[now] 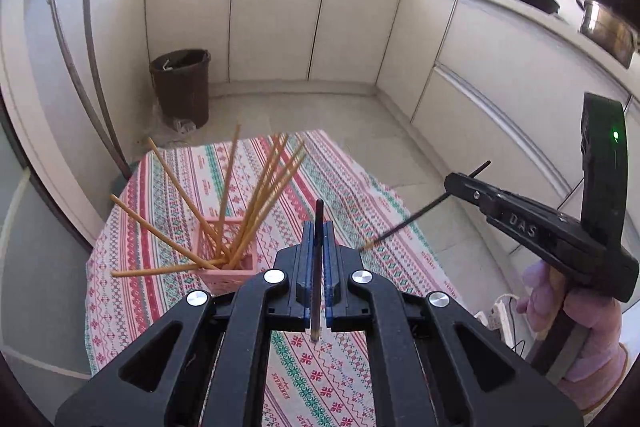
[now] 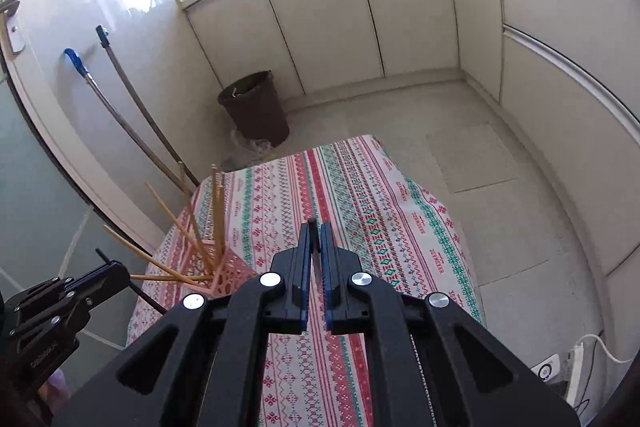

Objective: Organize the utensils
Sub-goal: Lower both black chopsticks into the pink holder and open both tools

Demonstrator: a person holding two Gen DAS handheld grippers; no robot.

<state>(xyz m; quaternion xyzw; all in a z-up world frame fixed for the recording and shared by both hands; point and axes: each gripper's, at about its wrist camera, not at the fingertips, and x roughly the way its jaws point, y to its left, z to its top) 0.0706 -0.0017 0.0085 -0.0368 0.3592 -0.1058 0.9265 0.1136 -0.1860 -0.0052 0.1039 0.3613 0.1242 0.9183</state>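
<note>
Each tool is pinched tight on one dark chopstick: the left tool point(image 1: 319, 239) holds its chopstick point(image 1: 319, 267) upright, the right tool point(image 1: 452, 187) holds its chopstick point(image 1: 404, 223) slanted. Both hang above the bench point(image 1: 352, 195), near the pink basket point(image 1: 230, 269). The pale sticks point(image 1: 256, 195) fan out wide, so a dark one could bump them, slip, or tip the basket.

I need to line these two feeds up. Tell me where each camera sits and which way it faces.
Left wrist: on the left gripper, angled down at the pink basket of chopsticks; its jaws clamp a dark chopstick; the right gripper and a gloved hand show.
Right wrist: on the right gripper, angled down at the tablecloth; the left gripper shows.
Shared: basket, tablecloth, brown bin.
</note>
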